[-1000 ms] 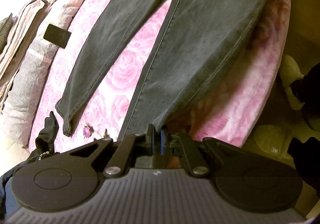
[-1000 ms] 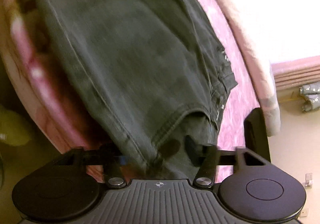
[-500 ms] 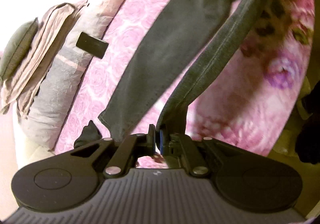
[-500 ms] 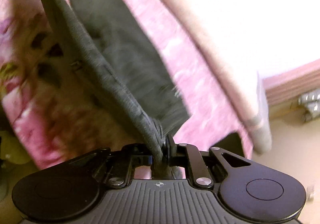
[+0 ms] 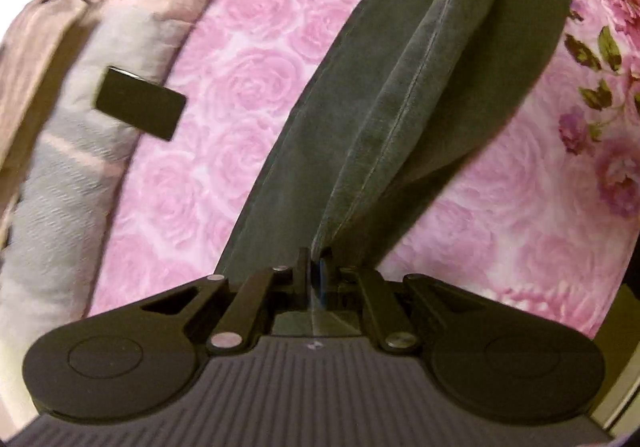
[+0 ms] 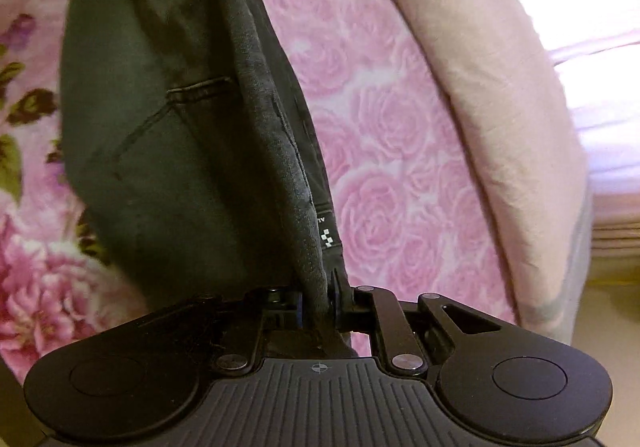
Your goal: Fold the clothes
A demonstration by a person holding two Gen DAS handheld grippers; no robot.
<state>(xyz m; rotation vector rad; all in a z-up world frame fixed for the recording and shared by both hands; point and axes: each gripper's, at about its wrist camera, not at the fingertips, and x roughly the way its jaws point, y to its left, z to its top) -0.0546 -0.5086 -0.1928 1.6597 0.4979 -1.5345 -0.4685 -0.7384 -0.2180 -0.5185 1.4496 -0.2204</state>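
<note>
Dark grey jeans [image 5: 400, 95] drape over a pink rose-print bedspread [image 5: 248, 87]. The left gripper [image 5: 314, 267] is clamped on 1 hem, the right gripper [image 6: 320, 303] on the waistband. The denim looks heavy and floppy, best held by thick seams. No containers are visible.

Left gripper [image 5: 314, 267]: pointing steeply down, jaws clamped together on dark fabric.
Right gripper [image 6: 318, 303]: pointing steeply down, jaws pinched on dark fabric.

Bed, pink rose blanket [image 5: 248, 79]; dark jeans [image 5: 320, 135] partly on it; black card [image 5: 140, 109], perhaps phone
</note>
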